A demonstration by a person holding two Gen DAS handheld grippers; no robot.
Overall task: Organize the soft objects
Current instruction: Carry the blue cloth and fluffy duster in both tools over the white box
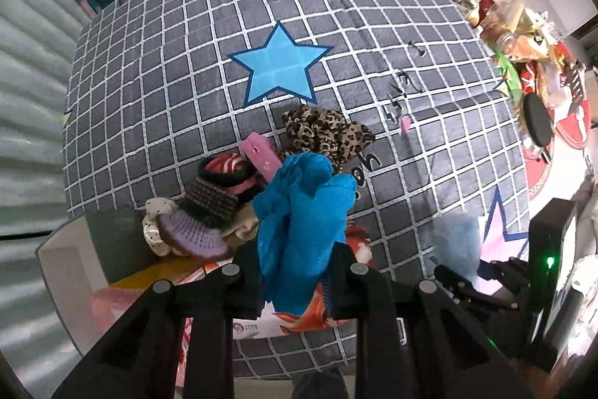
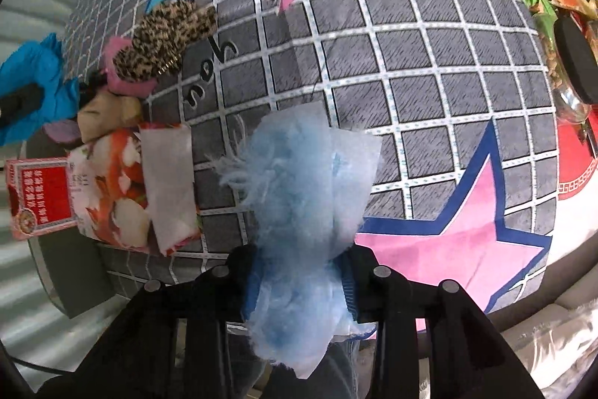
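Holding both catches firm: my left gripper is clenched on the bright blue cloth above the near-left pile, my right gripper on the pale blue fluffy duster; I should lift clear without snagging

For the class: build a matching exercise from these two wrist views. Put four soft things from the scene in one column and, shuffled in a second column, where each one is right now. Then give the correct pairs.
Column A
1. bright blue mesh cloth
2. pale blue fluffy duster
3. leopard-print scrunchie
4. purple knitted piece

Column B
a. lying on the grid blanket just below the blue star
b. clamped in the left gripper
c. in the pile at the blanket's near edge, beside a cream dotted scrunchie
d. clamped in the right gripper

Pairs: 1-b, 2-d, 3-a, 4-c
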